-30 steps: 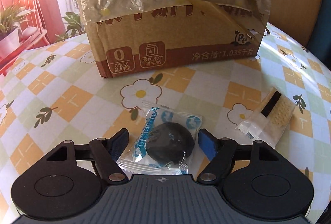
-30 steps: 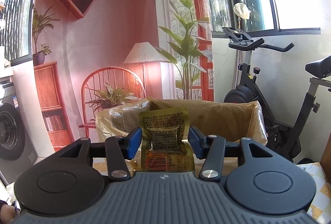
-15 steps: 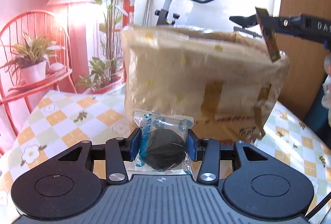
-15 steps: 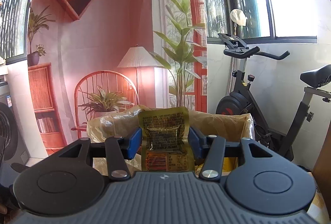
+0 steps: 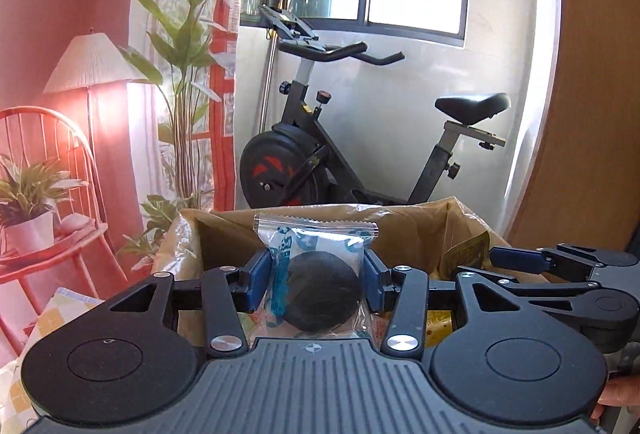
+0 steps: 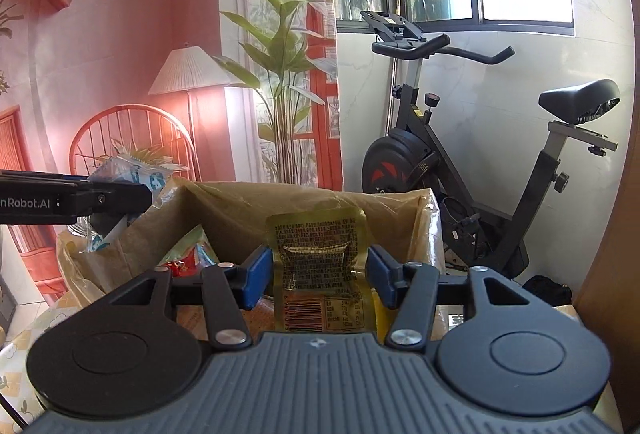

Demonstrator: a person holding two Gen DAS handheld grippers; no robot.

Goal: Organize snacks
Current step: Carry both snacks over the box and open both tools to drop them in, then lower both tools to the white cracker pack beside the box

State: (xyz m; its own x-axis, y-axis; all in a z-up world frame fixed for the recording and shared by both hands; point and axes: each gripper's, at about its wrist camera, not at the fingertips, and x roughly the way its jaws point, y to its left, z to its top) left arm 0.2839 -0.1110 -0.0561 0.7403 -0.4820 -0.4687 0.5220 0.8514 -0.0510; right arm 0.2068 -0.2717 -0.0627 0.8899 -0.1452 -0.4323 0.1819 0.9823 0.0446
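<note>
My left gripper (image 5: 316, 274) holds a clear packet with a round black snack (image 5: 320, 294) upright above the open cardboard box (image 5: 420, 230). Its blue pads still touch the packet's sides while the jaws are opening. My right gripper (image 6: 320, 274) has a gold foil packet (image 6: 320, 258) between its pads over the same box (image 6: 280, 201), and its jaws are opening too. Each gripper shows in the other's view: the right gripper (image 5: 480, 258) with the gold packet (image 5: 466, 254), and the left gripper (image 6: 120, 197) with the blue-and-white packet (image 6: 136, 173). A red-and-green snack (image 6: 188, 258) lies inside the box.
The box stands on a table with a flowered checked cloth (image 5: 52, 318). Behind it is an exercise bike (image 5: 320, 161), with a wooden panel (image 5: 592, 113) to the right. Part of a hand (image 5: 616, 398) shows at the lower right edge.
The left gripper closed on the black snack packet on the table and lifted it up over the box. The right gripper moved sideways with the gold packet, closer over the box opening.
</note>
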